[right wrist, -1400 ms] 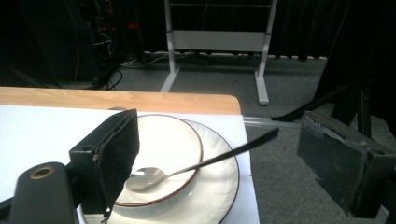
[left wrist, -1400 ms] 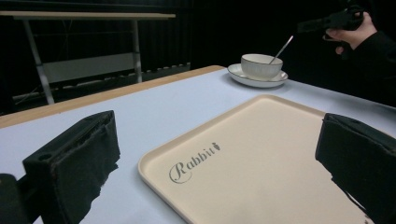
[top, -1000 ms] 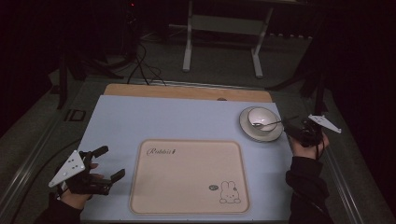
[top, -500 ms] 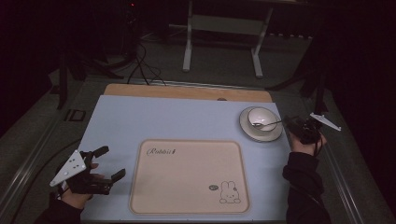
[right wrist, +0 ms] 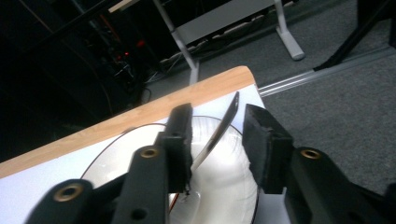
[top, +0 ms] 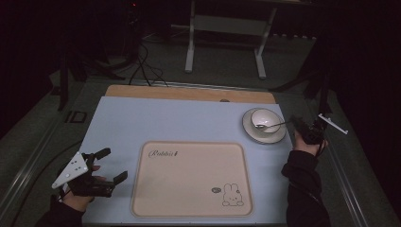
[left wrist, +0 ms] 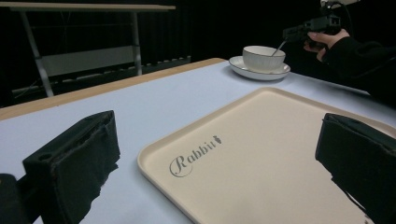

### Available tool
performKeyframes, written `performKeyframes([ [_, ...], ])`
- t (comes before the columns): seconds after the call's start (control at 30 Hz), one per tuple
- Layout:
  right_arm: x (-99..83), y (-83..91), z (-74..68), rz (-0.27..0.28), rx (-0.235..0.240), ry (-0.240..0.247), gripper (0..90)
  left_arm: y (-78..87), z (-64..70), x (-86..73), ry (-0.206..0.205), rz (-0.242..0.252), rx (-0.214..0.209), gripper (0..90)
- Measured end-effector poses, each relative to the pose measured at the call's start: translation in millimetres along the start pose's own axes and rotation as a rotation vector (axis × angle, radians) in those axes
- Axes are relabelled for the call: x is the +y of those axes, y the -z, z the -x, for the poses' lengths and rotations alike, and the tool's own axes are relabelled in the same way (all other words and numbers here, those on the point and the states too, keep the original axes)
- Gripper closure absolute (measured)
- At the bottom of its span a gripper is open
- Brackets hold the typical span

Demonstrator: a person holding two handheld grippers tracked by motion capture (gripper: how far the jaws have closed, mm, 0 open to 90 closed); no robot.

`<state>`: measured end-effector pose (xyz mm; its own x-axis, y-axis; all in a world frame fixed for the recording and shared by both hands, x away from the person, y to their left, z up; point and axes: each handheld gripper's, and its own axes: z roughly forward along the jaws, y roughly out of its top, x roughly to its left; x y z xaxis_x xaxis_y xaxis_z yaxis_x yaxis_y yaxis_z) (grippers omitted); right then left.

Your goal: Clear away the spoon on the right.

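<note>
The spoon [top: 270, 126] lies in the cup [top: 261, 118] on the saucer [top: 279, 136], at two o'clock on the counter [top: 142, 123]. Since a second ago my right hand-held gripper [top: 298, 124] has drawn a little toward three o'clock; its jaws stand spread around the handle, so I judge the grasp is not made. My left hand-held gripper [top: 108, 165] rests spread at eight o'clock. I count one spoon, one cup, one saucer, one tray [top: 189, 189].
</note>
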<state>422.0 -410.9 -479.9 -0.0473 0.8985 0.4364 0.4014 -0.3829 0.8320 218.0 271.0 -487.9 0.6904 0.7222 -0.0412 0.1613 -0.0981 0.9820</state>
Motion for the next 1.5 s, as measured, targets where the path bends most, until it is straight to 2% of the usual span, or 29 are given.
performKeyframes([
  [0.17, 1.5, -3.2, 2.0, 0.010, -0.013, -0.033, 69.0, 0.0, 0.1, -0.1, 0.001, 0.000, 0.000, 0.0],
  [0.23, 2.5, -3.7, 2.0, 0.022, -0.017, -0.049, 74.5, -0.2, 0.1, -0.2, 0.004, 0.001, 0.000, 0.0],
  [0.3, 2.5, -3.7, 2.0, 0.022, -0.017, -0.049, 74.5, -0.1, 0.0, -0.1, -0.001, -0.002, 0.001, 0.0],
  [0.37, 2.4, -4.4, 0.0, 0.026, -0.012, -0.065, 82.7, -0.2, 0.7, 0.0, -0.007, -0.003, 0.003, 0.0],
  [0.47, 2.1, -5.0, -0.7, 0.042, 0.001, -0.101, 85.5, 0.1, 1.0, 0.1, -0.009, -0.003, 0.004, 0.0],
  [0.53, 2.1, -5.0, -1.5, 0.048, 0.004, -0.109, 86.2, 0.2, 1.0, 0.1, -0.007, -0.001, 0.004, 0.0],
  [0.6, 4.9, -4.2, -1.4, 0.062, 0.037, -0.145, 88.9, 0.2, 0.7, 0.0, -0.008, -0.002, 0.003, 0.0],
  [0.73, 8.7, -2.5, -1.9, 0.067, 0.051, -0.147, 89.4, 0.1, 0.8, 0.1, -0.009, -0.002, 0.000, 0.0],
  [0.93, 14.1, 1.0, -3.6, 0.075, 0.068, -0.131, 89.6, -0.2, 1.3, 0.3, -0.010, -0.001, 0.000, 0.0],
  [1.13, 23.0, 6.7, -7.4, 0.081, 0.061, -0.093, 89.7, -0.1, 1.6, 0.6, -0.013, -0.001, 0.000, 0.0],
  [1.37, 43.6, 18.3, -23.1, 0.076, 0.062, 0.027, 89.7, 0.4, 2.2, 1.0, -0.016, 0.004, -0.003, 0.0],
  [1.47, 52.6, 23.0, -29.4, 0.065, 0.066, 0.069, 89.7, 0.6, 2.4, 1.4, -0.019, 0.005, -0.005, 0.0],
  [1.5, 52.6, 23.0, -29.4, 0.065, 0.066, 0.069, 89.7, 0.6, 2.4, 1.4, -0.019, 0.005, -0.005, 0.0],
])
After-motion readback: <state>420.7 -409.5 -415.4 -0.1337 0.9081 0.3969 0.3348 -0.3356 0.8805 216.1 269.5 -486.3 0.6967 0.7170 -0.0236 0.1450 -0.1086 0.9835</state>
